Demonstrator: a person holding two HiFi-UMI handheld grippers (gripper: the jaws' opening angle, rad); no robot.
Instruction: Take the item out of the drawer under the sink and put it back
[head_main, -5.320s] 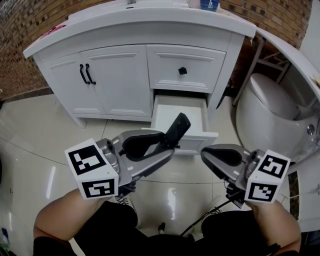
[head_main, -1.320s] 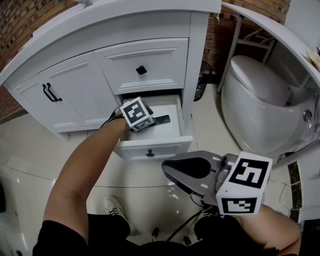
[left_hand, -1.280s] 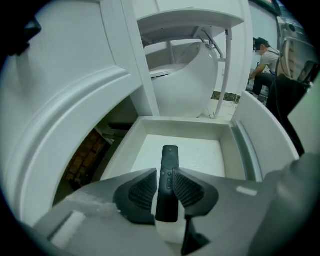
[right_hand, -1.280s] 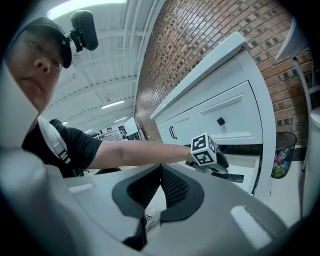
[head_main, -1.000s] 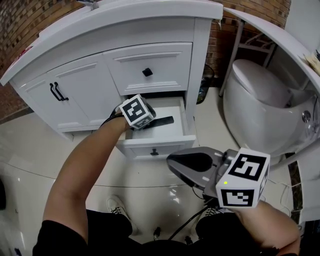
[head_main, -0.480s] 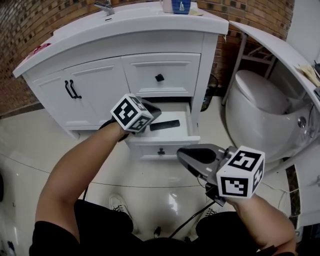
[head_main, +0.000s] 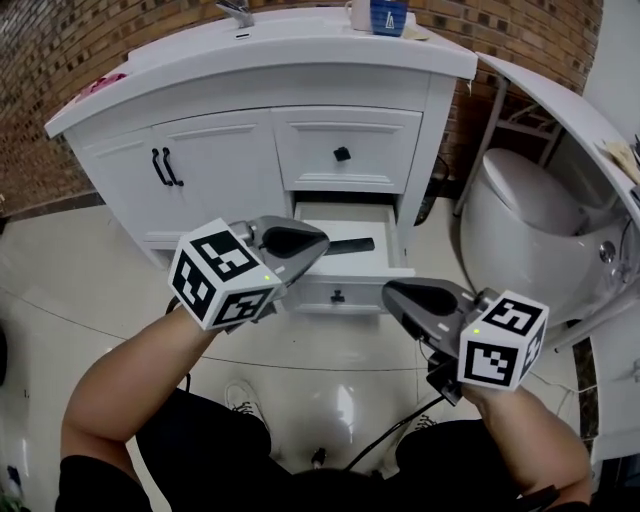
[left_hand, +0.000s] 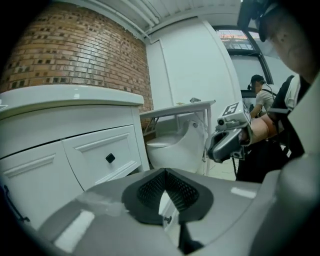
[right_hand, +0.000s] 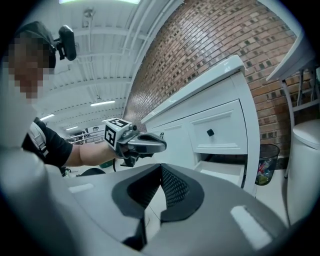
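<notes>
The low drawer (head_main: 362, 292) of the white vanity stands pulled open. A flat black item (head_main: 352, 245) lies inside it, with nothing touching it. My left gripper (head_main: 324, 243) hovers in front of and above the drawer, jaws shut with nothing between them; in the left gripper view its pads (left_hand: 166, 176) meet. My right gripper (head_main: 389, 291) hangs to the right of the drawer front, also shut and empty, and its pads (right_hand: 161, 173) meet. Each gripper shows in the other's view: the right gripper (left_hand: 214, 149) and the left gripper (right_hand: 161, 145).
The vanity (head_main: 220, 165) has double doors at left and a shut upper drawer (head_main: 342, 153). A blue cup (head_main: 388, 14) stands on the counter. A white toilet (head_main: 525, 215) is at the right, and a bin (right_hand: 265, 163) stands beside the vanity. Glossy floor tiles lie below.
My left gripper has drawn back out of the drawer and risen toward me, empty; the black item it held earlier stays in the drawer. The right gripper has hardly moved.
</notes>
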